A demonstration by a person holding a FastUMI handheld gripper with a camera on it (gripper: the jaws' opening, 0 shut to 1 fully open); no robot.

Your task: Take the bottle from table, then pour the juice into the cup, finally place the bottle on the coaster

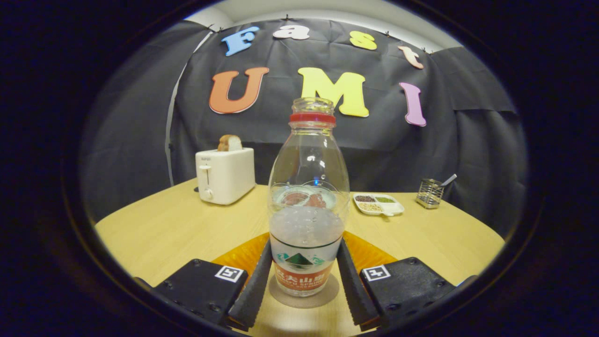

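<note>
Wooden table (pixel 164 229) carries the uncapped bottle (pixel 306 196), upright on the coaster (pixel 304 292). The gripper (pixel 304 281) flanks it, fingers seemingly clamped on its label. Placing looks nearly done; next, release and withdraw.

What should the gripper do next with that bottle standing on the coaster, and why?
Probably open the gripper a little wider and draw it straight back. The bottle stands upright on the round coaster between the fingers, which flank it closely; whether they press on it is unclear. The bottle has no cap, so a gentle retreat avoids tipping it.
</note>
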